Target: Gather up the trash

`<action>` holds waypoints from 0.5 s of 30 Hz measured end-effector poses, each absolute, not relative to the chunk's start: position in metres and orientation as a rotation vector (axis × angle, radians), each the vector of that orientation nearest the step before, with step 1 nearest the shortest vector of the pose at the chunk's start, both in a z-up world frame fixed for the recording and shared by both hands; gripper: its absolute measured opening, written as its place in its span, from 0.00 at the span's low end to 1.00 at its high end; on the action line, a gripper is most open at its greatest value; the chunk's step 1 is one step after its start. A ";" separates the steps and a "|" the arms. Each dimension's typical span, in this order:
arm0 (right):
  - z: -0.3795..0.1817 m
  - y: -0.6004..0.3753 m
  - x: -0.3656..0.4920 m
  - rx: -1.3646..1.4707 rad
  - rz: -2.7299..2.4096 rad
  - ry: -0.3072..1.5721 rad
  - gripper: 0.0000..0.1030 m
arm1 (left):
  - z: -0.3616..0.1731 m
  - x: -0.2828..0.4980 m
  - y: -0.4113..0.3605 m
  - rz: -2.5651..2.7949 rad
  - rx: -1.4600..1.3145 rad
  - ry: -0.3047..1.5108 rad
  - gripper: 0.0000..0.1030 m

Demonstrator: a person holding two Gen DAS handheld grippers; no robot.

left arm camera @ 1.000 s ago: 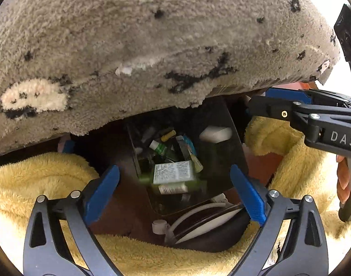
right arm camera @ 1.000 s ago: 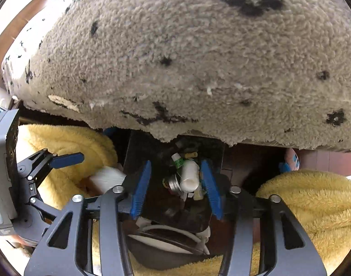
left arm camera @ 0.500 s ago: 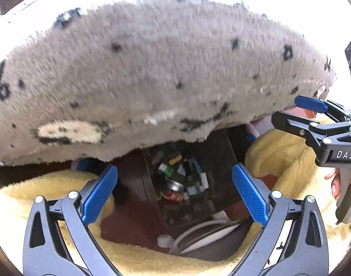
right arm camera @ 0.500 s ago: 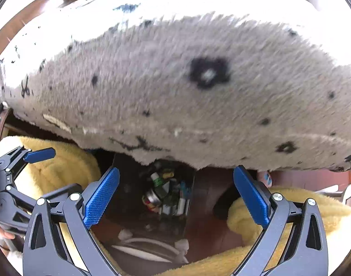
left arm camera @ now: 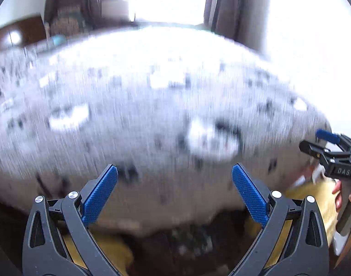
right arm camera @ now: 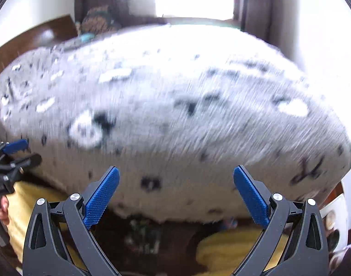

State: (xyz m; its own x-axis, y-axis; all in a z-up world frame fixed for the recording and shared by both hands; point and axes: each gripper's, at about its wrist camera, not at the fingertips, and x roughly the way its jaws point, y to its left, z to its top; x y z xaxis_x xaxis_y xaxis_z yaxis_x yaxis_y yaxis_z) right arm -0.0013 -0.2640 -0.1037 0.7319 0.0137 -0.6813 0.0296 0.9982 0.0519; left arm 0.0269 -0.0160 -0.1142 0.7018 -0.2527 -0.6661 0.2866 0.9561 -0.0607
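While both grippers sit empty, trash looks already binned; nothing held now.

Left gripper and right gripper both spread wide, nothing between the pads, pointed at blurred grey speckled rug. Trash lies in dark bin below rug edge, beside yellow towel. Leftover pieces: can't tell, heavy blur.

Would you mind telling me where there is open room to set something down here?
The broad top of the grey speckled blanket, between the window side and both open grippers, shows nothing lying on it. Below its edge it is crowded: the dark trash bin sits wedged between yellow towels, too blurred to judge gaps.
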 end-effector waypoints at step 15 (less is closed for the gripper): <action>0.007 -0.293 0.009 0.067 -0.122 0.441 0.97 | 0.008 0.052 -0.024 -0.287 0.052 0.413 0.92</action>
State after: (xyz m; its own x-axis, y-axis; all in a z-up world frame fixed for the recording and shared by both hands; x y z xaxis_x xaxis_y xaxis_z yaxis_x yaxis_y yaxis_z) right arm 0.0088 -0.2934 0.0072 0.8973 -0.1032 -0.4292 0.1323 0.9905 0.0385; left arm 0.0518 -0.0240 0.0081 0.8762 -0.2647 -0.4028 0.2857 0.9583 -0.0083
